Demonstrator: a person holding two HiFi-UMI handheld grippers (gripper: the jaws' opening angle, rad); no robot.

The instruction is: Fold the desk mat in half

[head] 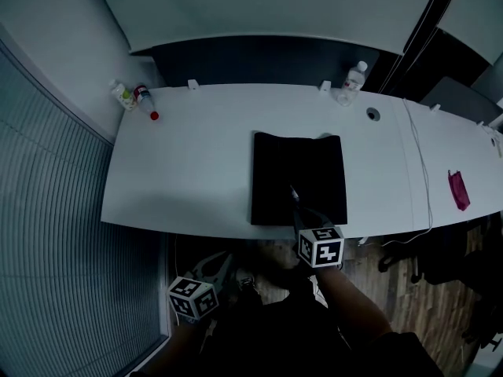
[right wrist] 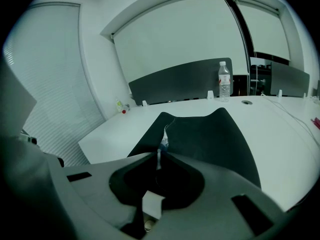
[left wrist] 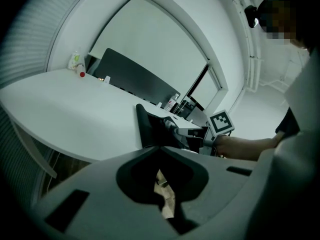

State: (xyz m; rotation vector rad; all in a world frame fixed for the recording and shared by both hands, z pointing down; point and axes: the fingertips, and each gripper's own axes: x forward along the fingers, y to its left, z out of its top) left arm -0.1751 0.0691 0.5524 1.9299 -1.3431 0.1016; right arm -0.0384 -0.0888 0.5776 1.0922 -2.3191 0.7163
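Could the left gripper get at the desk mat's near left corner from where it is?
Probably yes. The left gripper hangs shut and empty just off the desk, left of the desk mat; only bare surface lies between.

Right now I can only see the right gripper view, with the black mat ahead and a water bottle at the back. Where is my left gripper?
Observer: The left gripper is off the desk, in front of its near edge and to the left of the desk mat, over the floor.
Operator: Is it holding anything?
Observer: No, its jaws are together and empty.
Operator: How does the mat's near edge lie?
Observer: Parallel to the desk's near edge and just short of it. The right gripper reaches in over that edge.
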